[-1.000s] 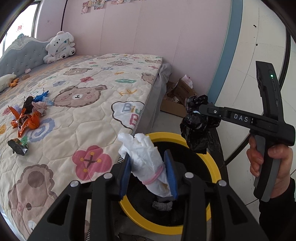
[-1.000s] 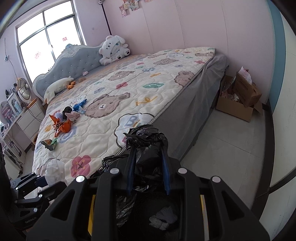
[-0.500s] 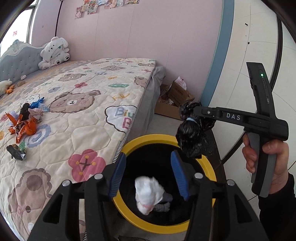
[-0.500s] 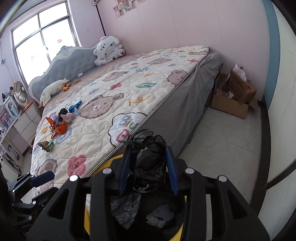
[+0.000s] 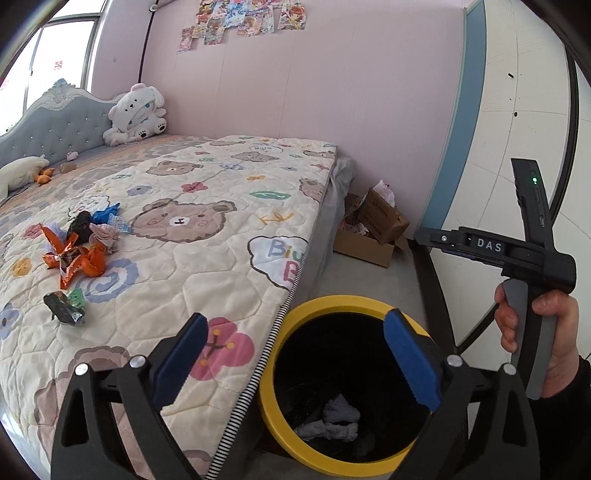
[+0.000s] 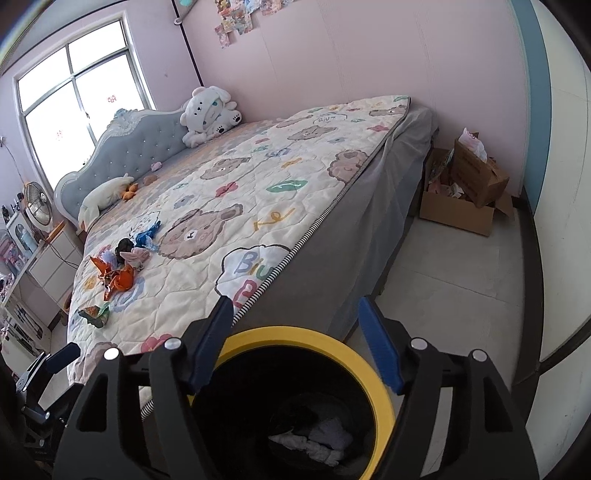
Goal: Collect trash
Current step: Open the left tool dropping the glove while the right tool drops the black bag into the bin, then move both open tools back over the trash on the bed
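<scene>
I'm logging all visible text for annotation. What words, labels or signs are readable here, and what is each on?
"DAS": white letters on the right gripper body.
"Biu" over a cut-off "B": cloud patch on the quilt.
"Biu~": small speech bubble further up the quilt, barely legible.
Wall posters: too small to read.
Red window stickers: blurred, unreadable.

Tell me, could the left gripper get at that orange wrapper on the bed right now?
Probably yes: the left gripper is open and empty, and the orange wrapper lies uncovered on the quilt, nothing between them.
</scene>
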